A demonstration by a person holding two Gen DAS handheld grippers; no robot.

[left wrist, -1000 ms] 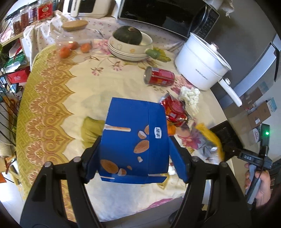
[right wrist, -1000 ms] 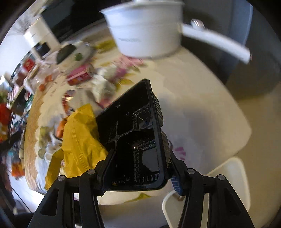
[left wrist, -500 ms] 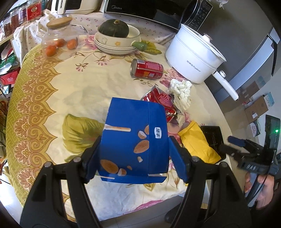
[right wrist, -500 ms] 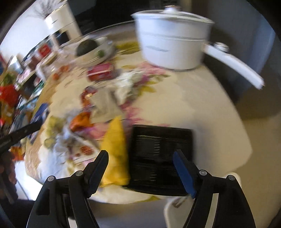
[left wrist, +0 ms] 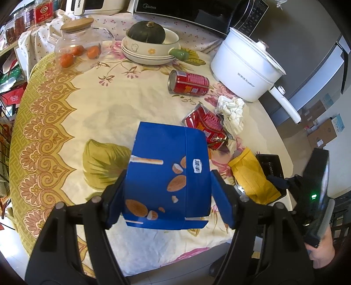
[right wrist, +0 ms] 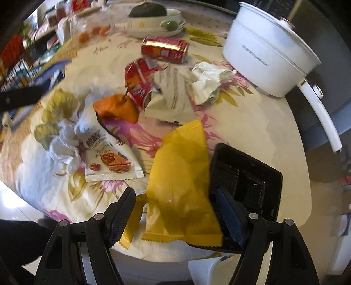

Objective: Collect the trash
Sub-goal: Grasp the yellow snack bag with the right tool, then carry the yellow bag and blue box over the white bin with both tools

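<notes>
My left gripper [left wrist: 169,197] is shut on a blue snack box [left wrist: 166,173] printed with almonds, held above the flowered tablecloth [left wrist: 92,109]. My right gripper [right wrist: 175,208] is open over the table's near edge. A yellow wrapper [right wrist: 182,171] lies between its fingers without being pressed, and a black plastic tray [right wrist: 254,175] lies flat just right of it. More litter sits beyond: a pecan packet [right wrist: 109,162], an orange wrapper [right wrist: 116,109], a crushed red can [right wrist: 140,76], a whole red can [right wrist: 164,47] and crumpled white paper [right wrist: 208,81].
A white electric pot [left wrist: 245,70] with a long handle stands at the right. A bowl stack with a dark squash [left wrist: 149,41] and a glass jar of oranges [left wrist: 81,48] stand at the back. A microwave [left wrist: 193,11] lines the wall. A hand [left wrist: 322,254] grips the right tool.
The right gripper let go of the black tray, which now lies flat on the table, and shifted left over the yellow wrapper while rolling. The left gripper kept hold of the blue box.
</notes>
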